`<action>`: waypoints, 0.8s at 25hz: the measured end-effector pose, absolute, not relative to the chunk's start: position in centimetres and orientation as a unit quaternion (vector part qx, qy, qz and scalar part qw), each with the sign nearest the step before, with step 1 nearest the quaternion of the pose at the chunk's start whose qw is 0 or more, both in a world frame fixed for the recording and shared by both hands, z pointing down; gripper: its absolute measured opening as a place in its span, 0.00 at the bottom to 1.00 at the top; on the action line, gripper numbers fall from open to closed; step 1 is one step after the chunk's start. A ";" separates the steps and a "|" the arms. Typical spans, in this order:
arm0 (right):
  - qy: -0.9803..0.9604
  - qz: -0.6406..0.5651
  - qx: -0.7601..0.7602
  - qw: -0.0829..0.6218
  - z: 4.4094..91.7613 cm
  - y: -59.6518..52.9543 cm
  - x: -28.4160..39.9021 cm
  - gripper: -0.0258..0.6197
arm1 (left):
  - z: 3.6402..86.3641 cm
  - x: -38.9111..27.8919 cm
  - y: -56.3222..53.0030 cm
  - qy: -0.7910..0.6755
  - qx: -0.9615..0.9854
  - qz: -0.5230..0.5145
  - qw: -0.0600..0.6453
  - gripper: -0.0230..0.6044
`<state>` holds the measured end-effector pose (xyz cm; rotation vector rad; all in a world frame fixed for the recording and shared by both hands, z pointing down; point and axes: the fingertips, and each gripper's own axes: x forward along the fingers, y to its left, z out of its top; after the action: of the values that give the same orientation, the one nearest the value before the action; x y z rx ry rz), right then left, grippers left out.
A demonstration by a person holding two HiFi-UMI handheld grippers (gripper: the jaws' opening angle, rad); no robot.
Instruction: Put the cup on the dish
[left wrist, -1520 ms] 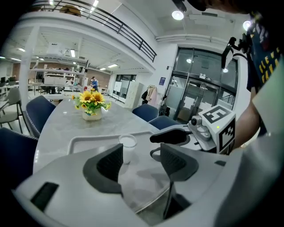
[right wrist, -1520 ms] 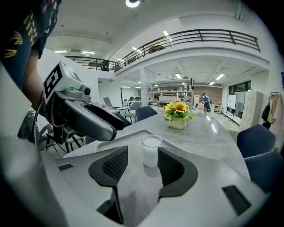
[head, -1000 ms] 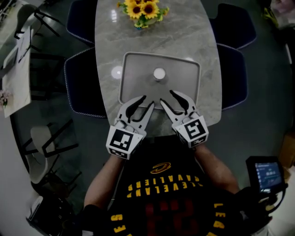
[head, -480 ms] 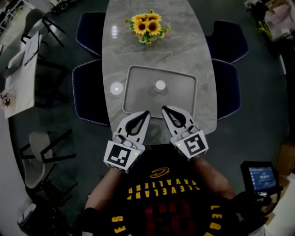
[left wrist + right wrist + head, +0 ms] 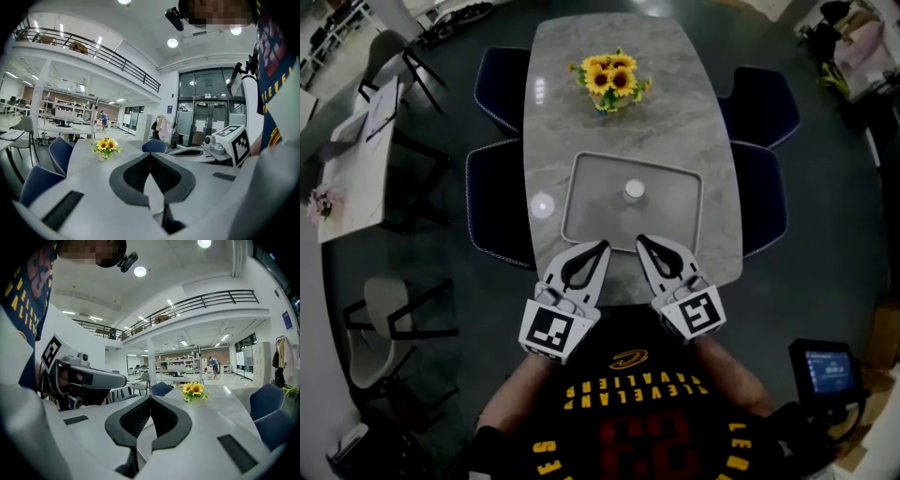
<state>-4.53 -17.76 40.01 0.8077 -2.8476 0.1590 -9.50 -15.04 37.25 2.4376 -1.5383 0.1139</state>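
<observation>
We hold the left gripper (image 5: pixel 604 246) and right gripper (image 5: pixel 640 239) with jaws together on nothing, by the near rim of the dish (image 5: pixel 675 202). The cup (image 5: pixel 634 191) stands on that dish, straight ahead, and is nearer our right gripper.

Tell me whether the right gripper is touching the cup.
Apart. The head view shows the right gripper, jaws shut, short of the cup, with bare tray between them.

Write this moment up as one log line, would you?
left gripper: shut, empty | right gripper: shut, empty | cup: upright on dish | both grippers: apart from cup
</observation>
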 end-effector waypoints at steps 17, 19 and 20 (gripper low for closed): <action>-0.947 0.004 0.317 0.054 36.1 -16.8 -2.4 0.05 | 34.5 -8.6 -13.7 -0.512 0.853 0.031 0.092 0.04; -0.946 0.002 0.320 0.054 35.8 -16.3 -2.1 0.05 | 34.0 -8.3 -13.1 -0.511 0.855 0.029 0.088 0.04; -0.946 0.001 0.320 0.054 35.7 -16.1 -2.0 0.05 | 33.8 -8.2 -13.0 -0.510 0.855 0.029 0.086 0.04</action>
<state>-2.03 -16.05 35.72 0.9722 -2.8734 0.0019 -8.21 -12.95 33.84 2.5495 -1.5204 0.0865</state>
